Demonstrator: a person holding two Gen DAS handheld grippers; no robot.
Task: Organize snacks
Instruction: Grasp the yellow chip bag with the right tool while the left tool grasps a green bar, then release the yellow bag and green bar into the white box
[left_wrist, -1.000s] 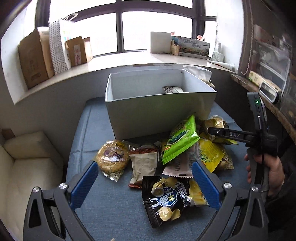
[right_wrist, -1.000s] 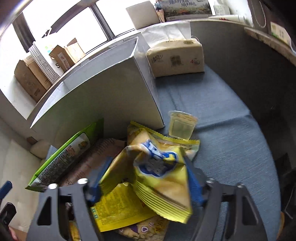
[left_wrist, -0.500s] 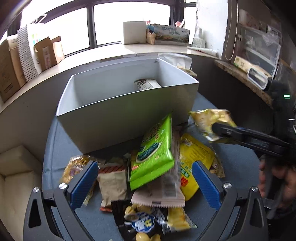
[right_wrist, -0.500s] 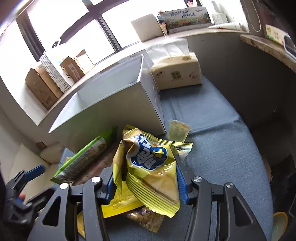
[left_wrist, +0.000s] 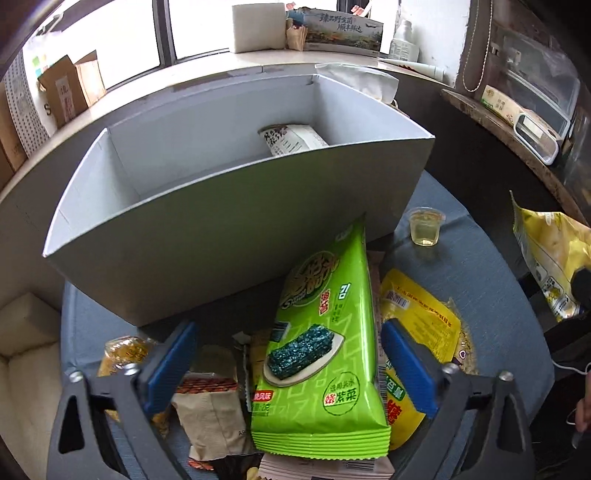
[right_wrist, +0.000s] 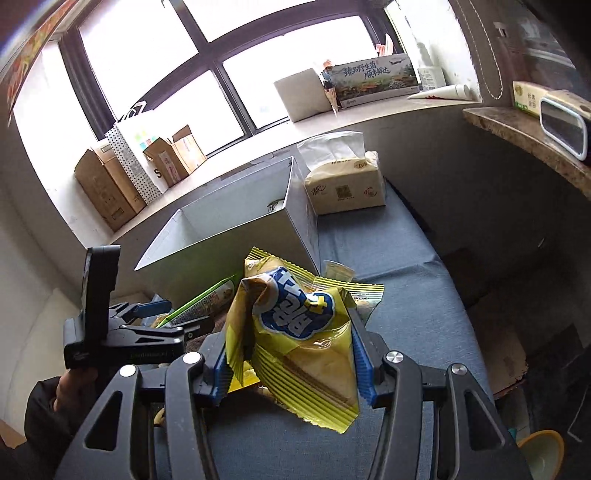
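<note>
In the left wrist view, the gray box (left_wrist: 229, 236) fills the upper left and centre of the frame, with one pale packet (left_wrist: 293, 138) lying inside against its far wall. Below it, the left gripper (left_wrist: 288, 369) stands spread wide, its blue fingers (left_wrist: 170, 365) on either side of a green seaweed pack (left_wrist: 321, 354) that leans up against the box's front wall; nothing is gripped. A brown pouch (left_wrist: 210, 417) lies at lower left and a yellow bag (left_wrist: 421, 325) just right of the green pack. A small jelly cup (left_wrist: 425, 226) stands further right on the blue cloth (left_wrist: 480, 280).

In the right wrist view, the right gripper (right_wrist: 291, 354) at lower centre is clenched on a yellow chip bag (right_wrist: 295, 332), lifted off the cloth. A tissue pack (right_wrist: 345, 188) sits right of the box.
</note>
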